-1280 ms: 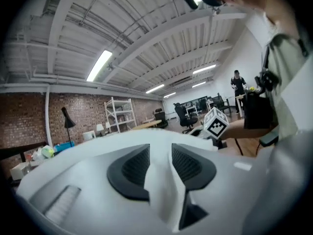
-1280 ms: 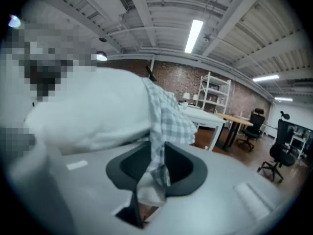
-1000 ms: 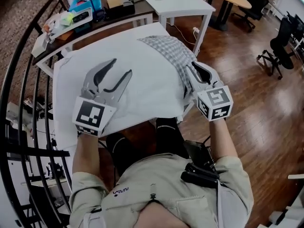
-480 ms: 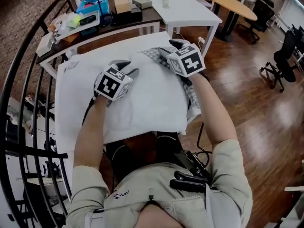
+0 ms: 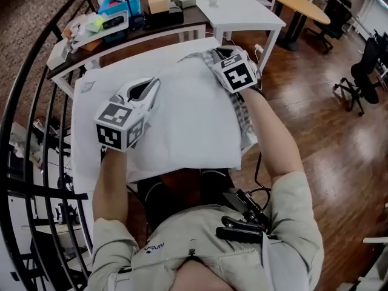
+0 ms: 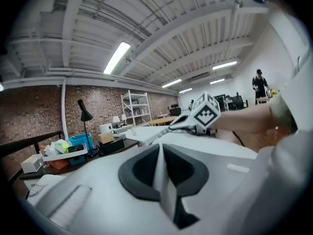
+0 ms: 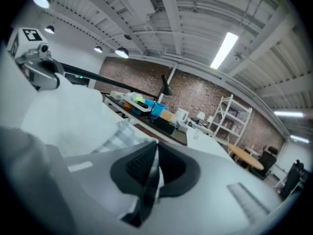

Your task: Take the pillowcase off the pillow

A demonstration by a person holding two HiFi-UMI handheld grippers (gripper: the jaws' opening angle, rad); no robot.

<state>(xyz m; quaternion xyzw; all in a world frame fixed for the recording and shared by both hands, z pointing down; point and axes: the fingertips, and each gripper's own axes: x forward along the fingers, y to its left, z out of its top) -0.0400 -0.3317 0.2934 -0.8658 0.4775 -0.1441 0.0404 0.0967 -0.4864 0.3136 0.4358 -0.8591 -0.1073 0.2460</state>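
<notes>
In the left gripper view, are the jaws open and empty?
No, the left gripper is shut, pinching a fold of the white pillowcase.

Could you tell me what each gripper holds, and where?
Left gripper, just closed: a fold of the white fabric, left side. Right gripper, just closed: the checked fabric, far right corner.

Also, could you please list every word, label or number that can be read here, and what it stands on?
None can be read for certain.
Small pale logo on the person's beige shirt: too blurred to read.
White left gripper and right gripper: black-and-white square marker patterns, no letters.
Brown cardboard box on the dark desk: no legible print.
</notes>
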